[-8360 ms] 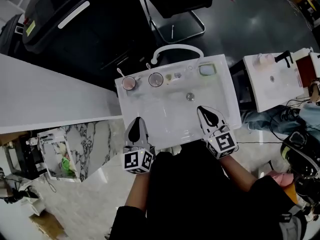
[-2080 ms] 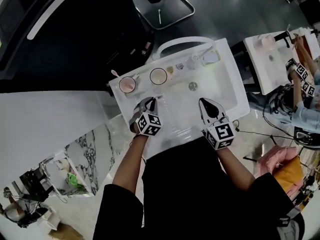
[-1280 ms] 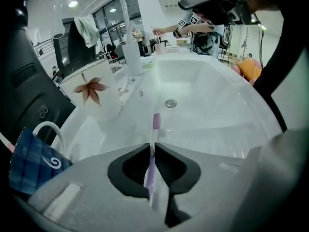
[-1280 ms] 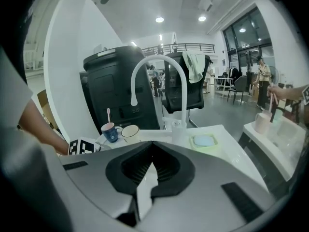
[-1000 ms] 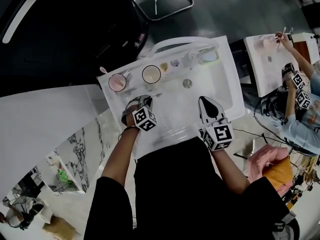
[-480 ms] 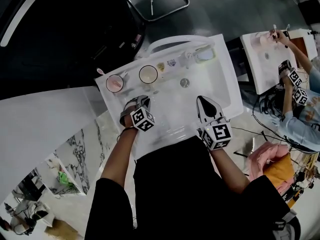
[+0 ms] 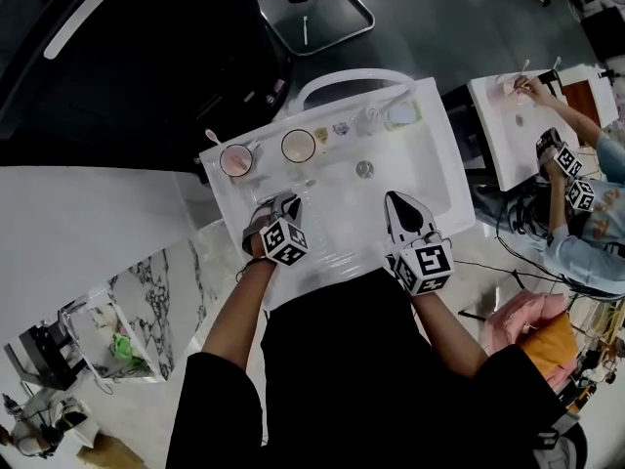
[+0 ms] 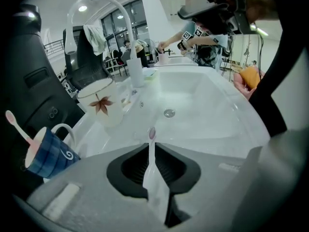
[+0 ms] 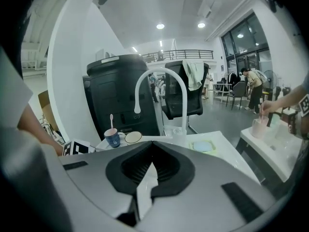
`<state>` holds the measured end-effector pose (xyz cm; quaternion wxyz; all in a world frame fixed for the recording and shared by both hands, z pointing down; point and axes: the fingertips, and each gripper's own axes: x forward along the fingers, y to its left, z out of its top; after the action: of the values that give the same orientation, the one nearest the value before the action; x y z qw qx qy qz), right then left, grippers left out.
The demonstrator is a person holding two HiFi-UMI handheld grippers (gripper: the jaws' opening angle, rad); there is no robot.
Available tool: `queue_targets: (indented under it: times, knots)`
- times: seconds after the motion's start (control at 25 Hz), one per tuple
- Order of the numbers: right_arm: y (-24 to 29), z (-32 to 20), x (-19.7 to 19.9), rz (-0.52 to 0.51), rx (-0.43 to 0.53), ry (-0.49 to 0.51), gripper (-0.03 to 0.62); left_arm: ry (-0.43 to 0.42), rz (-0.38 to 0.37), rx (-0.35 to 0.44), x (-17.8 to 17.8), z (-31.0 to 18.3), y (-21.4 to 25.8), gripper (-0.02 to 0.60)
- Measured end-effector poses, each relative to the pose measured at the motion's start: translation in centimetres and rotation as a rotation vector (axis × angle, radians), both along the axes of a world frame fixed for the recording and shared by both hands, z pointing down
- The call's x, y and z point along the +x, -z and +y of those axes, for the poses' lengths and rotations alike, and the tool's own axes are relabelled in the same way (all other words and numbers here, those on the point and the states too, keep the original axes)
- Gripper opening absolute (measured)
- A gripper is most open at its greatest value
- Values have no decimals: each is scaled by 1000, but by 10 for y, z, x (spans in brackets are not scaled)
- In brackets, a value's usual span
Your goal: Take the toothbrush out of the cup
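- Over the near edge of the sink (image 8: 207, 100), the left gripper (image 8: 152, 148) had its jaws clamped on the handle of a white toothbrush (image 8: 151, 166), with the head pointing away towards the drain.
- That toothbrush was clear of the leaf-print cup (image 8: 104, 105). A pink brush (image 8: 17, 124) stood in the blue cup (image 8: 48, 151) beside it.
- Nearby, the right gripper (image 9: 152, 154) hung over the basin, jaws together on nothing.
- The lift-out looked done. The next move probably called for a steady carry and a gentle set-down.
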<state>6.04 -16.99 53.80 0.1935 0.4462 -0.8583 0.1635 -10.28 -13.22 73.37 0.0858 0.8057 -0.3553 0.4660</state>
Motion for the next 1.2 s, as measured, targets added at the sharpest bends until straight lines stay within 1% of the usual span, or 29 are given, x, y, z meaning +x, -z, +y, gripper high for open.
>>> queue_targets:
  times: [0.16, 0.32, 0.4, 0.56, 0.72, 0.88, 1.0, 1.12, 1.2]
  knots:
    - [9, 16, -4, -9, 30, 22, -2, 25, 34, 58, 5, 13, 23, 43]
    - [19, 34, -8, -7, 46, 45, -2, 92, 101, 108, 7, 30, 51, 43]
    - [23, 41, -9, 0, 55, 57, -2, 154, 157, 130, 5, 39, 68, 35]
    - [28, 55, -16, 3, 79, 91, -2, 301, 297, 166, -1, 57, 104, 23]
    - [30, 76, -33, 6, 93, 140, -2, 415, 411, 181, -17, 81, 120, 20]
    - [34, 99, -53, 12, 110, 211, -2, 559, 497, 249, -47, 102, 139, 20]
    - [37, 113, -61, 17, 114, 249, -2, 650, 559, 303, -66, 113, 159, 20]
    - [36, 125, -68, 21, 113, 280, -2, 714, 606, 346, -81, 122, 174, 20]
    - [35, 133, -72, 24, 110, 297, -2, 740, 623, 368, -88, 127, 181, 20]
